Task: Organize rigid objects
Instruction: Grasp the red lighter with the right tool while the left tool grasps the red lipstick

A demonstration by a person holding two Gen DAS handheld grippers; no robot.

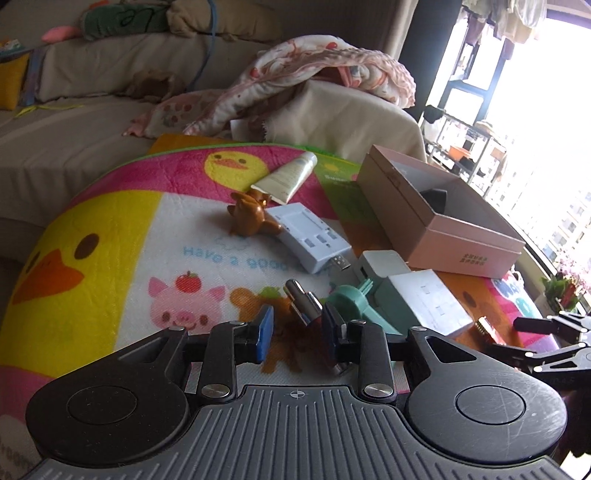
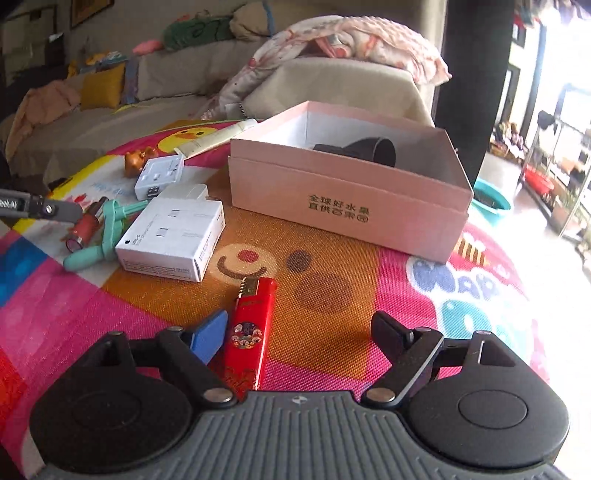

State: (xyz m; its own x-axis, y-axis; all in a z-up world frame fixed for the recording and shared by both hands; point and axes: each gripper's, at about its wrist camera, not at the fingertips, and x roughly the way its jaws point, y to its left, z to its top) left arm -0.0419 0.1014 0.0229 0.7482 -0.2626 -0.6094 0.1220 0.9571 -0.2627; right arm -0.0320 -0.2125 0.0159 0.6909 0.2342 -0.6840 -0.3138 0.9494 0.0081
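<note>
Right claw (image 2: 299, 332) spread beside the red lighter (image 2: 249, 332), left claw (image 1: 297, 325) released over the lipstick (image 1: 303, 299): pickup step; next, clench.

We see a cartoon play mat (image 1: 110, 229) spread under everything, printed with yellow ducks and a pink pig. Behind it stands a beige sofa (image 1: 92, 74), with a yellow cushion (image 2: 103, 86) and a green plush toy (image 1: 122, 18) on it. A pink floral blanket (image 1: 314, 70) lies heaped over the sofa's arm. By the bright window, a metal shelf rack (image 2: 557, 162) stands near a teal basin (image 2: 493, 199) on the floor.
</note>
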